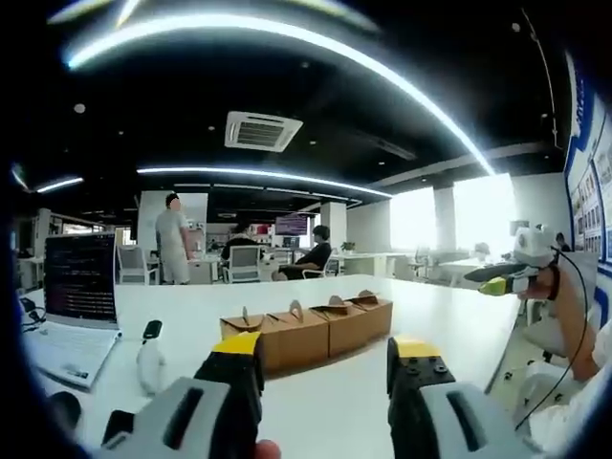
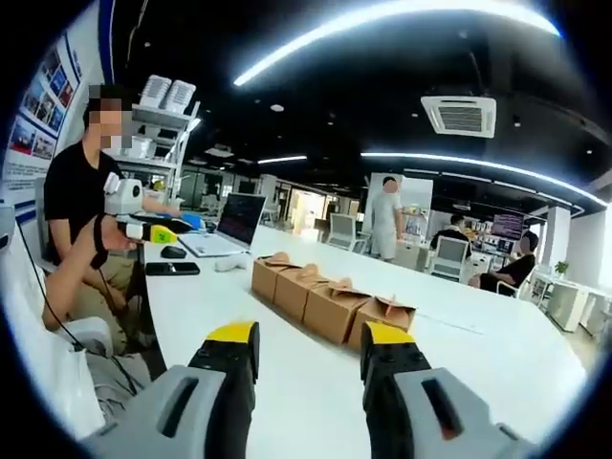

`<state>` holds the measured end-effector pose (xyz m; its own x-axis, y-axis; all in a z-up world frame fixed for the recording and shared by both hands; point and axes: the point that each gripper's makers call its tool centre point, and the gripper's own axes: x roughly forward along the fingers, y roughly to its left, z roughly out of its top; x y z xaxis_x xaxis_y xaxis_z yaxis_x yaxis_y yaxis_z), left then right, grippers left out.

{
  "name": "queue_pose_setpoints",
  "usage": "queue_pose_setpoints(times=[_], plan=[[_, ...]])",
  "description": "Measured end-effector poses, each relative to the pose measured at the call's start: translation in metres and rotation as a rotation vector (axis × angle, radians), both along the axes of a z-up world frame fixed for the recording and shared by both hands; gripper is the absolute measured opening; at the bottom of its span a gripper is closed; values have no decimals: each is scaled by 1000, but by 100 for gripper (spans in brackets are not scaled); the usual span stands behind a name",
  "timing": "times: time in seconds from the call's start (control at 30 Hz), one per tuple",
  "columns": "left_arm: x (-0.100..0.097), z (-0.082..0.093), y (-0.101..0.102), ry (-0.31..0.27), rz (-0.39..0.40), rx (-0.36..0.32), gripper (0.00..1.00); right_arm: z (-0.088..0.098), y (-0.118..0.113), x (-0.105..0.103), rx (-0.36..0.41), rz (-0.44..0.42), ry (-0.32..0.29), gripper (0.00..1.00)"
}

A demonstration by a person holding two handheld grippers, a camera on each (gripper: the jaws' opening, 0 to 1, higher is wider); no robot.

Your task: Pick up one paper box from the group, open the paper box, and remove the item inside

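Big white counter first: four brown paper boxes sit on it in a tight row, side by side and touching, well ahead of both tools. The left tool hangs above the near edge, jaws apart and empty; the right tool faces the row from the other side, also spread wide with nothing in it. Risk, I'd say: the boxes are packed so close that closing on one could shove or drag its neighbour, and the folded flap tabs on top could crumple under a hard pinch. An open laptop sits off to the side; its screen text is too small to read. No brand or label is legible on the boxes.
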<state>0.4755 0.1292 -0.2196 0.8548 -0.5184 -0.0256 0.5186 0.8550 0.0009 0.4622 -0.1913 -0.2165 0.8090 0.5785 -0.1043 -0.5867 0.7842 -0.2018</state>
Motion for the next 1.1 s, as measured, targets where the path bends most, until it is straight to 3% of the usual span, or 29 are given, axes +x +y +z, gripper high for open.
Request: queue_pose_setpoints(times=[1.1], plan=[[1, 0, 1, -1, 10, 1, 51, 3, 0, -4, -14, -4, -12, 43]])
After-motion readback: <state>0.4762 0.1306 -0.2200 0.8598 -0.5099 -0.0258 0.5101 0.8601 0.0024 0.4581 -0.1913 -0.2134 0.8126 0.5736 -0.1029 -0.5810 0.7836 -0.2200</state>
